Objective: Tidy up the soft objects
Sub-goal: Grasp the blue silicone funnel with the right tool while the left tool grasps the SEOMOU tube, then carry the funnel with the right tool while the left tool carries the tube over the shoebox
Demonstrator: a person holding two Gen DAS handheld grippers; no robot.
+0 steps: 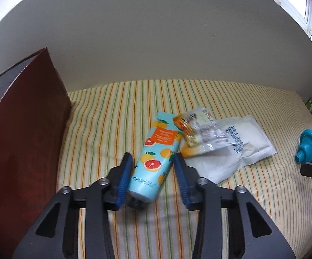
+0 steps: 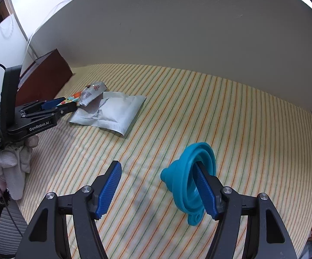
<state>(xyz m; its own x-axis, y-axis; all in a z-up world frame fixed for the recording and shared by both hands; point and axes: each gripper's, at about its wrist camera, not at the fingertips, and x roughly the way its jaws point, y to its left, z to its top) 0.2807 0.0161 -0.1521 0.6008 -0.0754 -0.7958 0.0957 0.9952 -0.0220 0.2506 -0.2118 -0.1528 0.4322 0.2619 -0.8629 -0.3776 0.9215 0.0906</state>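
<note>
A light-blue cream tube (image 1: 153, 161) with citrus print lies on the striped bed sheet (image 1: 112, 129), cap toward me. My left gripper (image 1: 152, 164) is open, its blue pads on either side of the tube, not pressing it. A crinkled snack packet (image 1: 197, 131) and a white pouch (image 1: 238, 149) lie just right of the tube. My right gripper (image 2: 158, 173) is open; a teal collapsible funnel (image 2: 190, 179) hangs on its right finger, which pokes into the funnel's mouth. The left gripper (image 2: 56, 105) also shows in the right wrist view, by the packet (image 2: 91, 92) and pouch (image 2: 110, 112).
A dark red box (image 1: 24, 133) stands at the bed's left edge, close to my left gripper. A plain wall (image 1: 156, 43) runs behind the bed. A window (image 1: 311, 10) is at the far right. A gloved hand (image 2: 11, 164) holds the left gripper.
</note>
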